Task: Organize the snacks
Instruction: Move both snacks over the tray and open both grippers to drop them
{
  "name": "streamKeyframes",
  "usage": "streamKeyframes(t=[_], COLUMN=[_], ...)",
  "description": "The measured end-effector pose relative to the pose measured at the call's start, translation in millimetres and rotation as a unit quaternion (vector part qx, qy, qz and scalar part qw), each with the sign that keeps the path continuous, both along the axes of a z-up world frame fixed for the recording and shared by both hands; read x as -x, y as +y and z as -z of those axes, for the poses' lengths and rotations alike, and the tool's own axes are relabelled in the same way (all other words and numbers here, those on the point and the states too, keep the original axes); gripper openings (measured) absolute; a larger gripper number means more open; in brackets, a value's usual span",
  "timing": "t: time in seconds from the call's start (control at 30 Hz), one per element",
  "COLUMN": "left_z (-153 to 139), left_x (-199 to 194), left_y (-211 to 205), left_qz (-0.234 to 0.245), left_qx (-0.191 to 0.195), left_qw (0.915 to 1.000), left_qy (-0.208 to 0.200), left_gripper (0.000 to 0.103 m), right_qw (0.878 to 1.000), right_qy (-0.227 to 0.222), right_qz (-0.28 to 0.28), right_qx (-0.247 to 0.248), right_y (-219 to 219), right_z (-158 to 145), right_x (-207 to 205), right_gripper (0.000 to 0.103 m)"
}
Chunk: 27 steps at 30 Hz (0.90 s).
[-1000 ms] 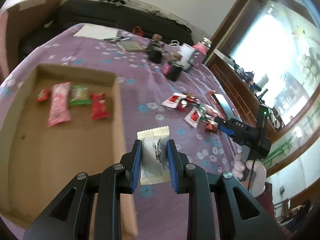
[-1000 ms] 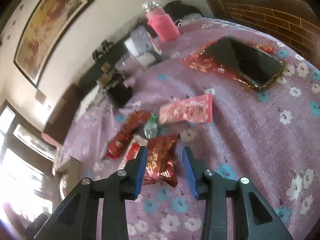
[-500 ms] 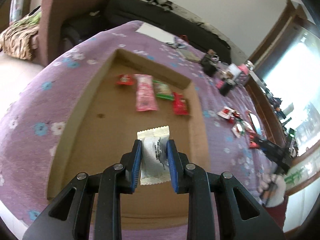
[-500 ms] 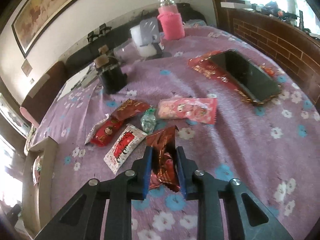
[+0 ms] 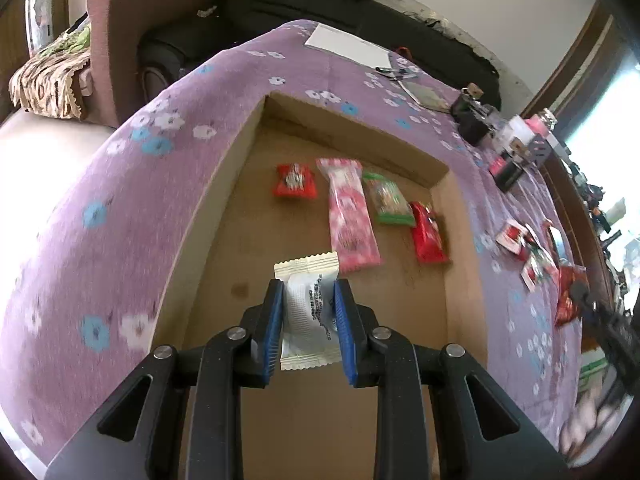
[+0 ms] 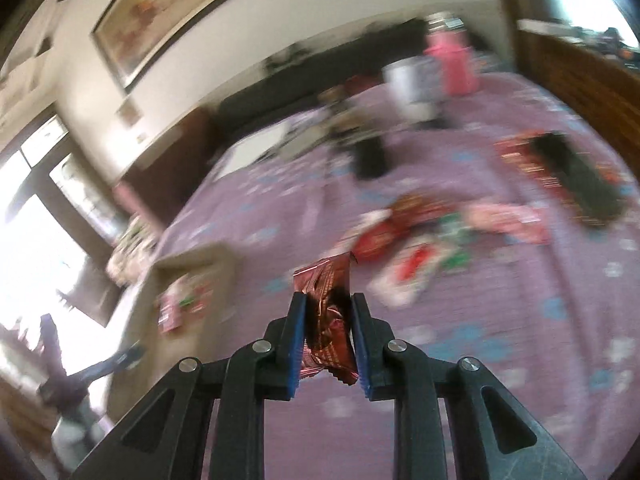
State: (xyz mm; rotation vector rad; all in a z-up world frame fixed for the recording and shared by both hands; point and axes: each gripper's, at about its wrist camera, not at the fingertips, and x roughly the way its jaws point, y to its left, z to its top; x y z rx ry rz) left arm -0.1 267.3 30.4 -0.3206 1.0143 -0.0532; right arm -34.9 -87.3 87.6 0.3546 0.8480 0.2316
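Observation:
My left gripper point(image 5: 308, 328) is shut on a white snack packet point(image 5: 308, 308), held over the floor of a shallow cardboard box point(image 5: 240, 152). Inside the box lie a small red packet point(image 5: 294, 181), a long pink packet point(image 5: 350, 214), a green packet point(image 5: 388, 199) and another red packet point(image 5: 428, 234). My right gripper point(image 6: 328, 336) is shut on a dark red foil packet point(image 6: 326, 316), lifted above the purple flowered cloth point(image 6: 520, 360). The right gripper with its foil packet point(image 5: 568, 292) also shows at the right edge of the left wrist view. The box point(image 6: 192, 264) appears blurred at the left of the right wrist view.
Several loose snacks point(image 6: 420, 248) lie on the cloth beyond the right gripper, with a phone point(image 6: 580, 184) on red wrapping further right. A pink bottle point(image 6: 456, 64), a white container and dark small items point(image 5: 472, 120) stand at the far end. A sofa point(image 5: 280, 12) and armchair point(image 5: 120, 20) lie behind.
The left gripper carried the white packet from beside the box to over its floor. The right gripper closed on the dark red foil packet and lifted it off the cloth, swinging toward the box.

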Motion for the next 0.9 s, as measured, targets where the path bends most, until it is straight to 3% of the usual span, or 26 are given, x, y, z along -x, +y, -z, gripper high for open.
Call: streamKeyframes(t=[0.17,0.23,0.47,0.57,0.63,0.77,0.9], left_z=[7.8,11.6,-10.4,-20.2,-25.0,-30.5,-36.3], left_x=[-25.3,-29.0,5.7,25.3,35.4,49.6,65.2], left_y=[6.9,14.3,29.5,38.2,41.7,46.2,40.9], left_qz=[-0.017,-0.026,-0.024,-0.034,-0.043,-0.054,-0.055], left_qx=[-0.009,0.008,0.047,0.052,0.052,0.064,0.080], left_qw=[0.9997,0.9994,0.9981,0.9967,0.9957,0.9934,0.9908], left_qy=[0.012,0.021,-0.031,-0.052,-0.064,-0.078,-0.094], left_gripper=[0.023,0.023,0.025,0.040,0.048,0.048,0.048], right_qw=[0.997,0.995,0.986,0.983,0.984,0.986,0.992], right_qy=[0.012,0.012,0.042,0.054,0.052,0.029,0.000], right_qz=[-0.076,-0.100,-0.159,-0.173,-0.169,-0.162,-0.126], right_qx=[0.003,0.013,0.038,0.031,0.027,0.014,-0.010], right_y=[73.6,99.8,173.8,190.0,193.2,184.1,140.8], right_z=[2.5,3.3,27.4,40.1,43.4,32.4,10.8], right_x=[-15.9,-20.4,-43.1,-50.7,-53.0,-47.4,-35.9], right_gripper=[0.022,0.022,0.022,0.024,0.025,0.029,0.034])
